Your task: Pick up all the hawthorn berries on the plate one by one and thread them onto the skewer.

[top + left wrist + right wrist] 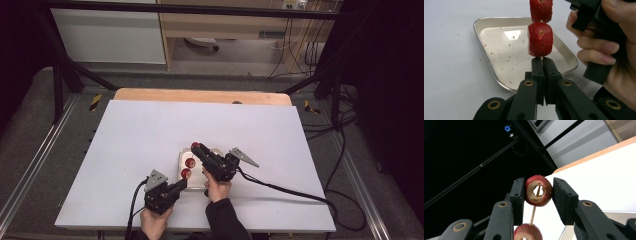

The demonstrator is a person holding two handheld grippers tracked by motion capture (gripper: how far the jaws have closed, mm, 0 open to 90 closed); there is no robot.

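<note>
- While clamping the stick (534, 213) by its lower end, left gripper (542, 62) shut tight, jaws meeting just under the lowest piece (540, 40), centre of the frame.
- Carries two pieces already threaded, second piece (541, 10) at the top edge, both hanging over the tray (489, 22).
- Holds the top piece (530, 197) in the right gripper (538, 191), jaws part open around it, left one touching, right one at its side; stick tip showing through the hole.
- Judged well along: third piece started on, not yet pushed down to the others.
- Nothing left in the tray but crumbs, so likely the last piece.
- Plenty of bare table (150, 130) toward upper left; tight at lower centre, with the right hand (604, 47) close beside the stick.
</note>
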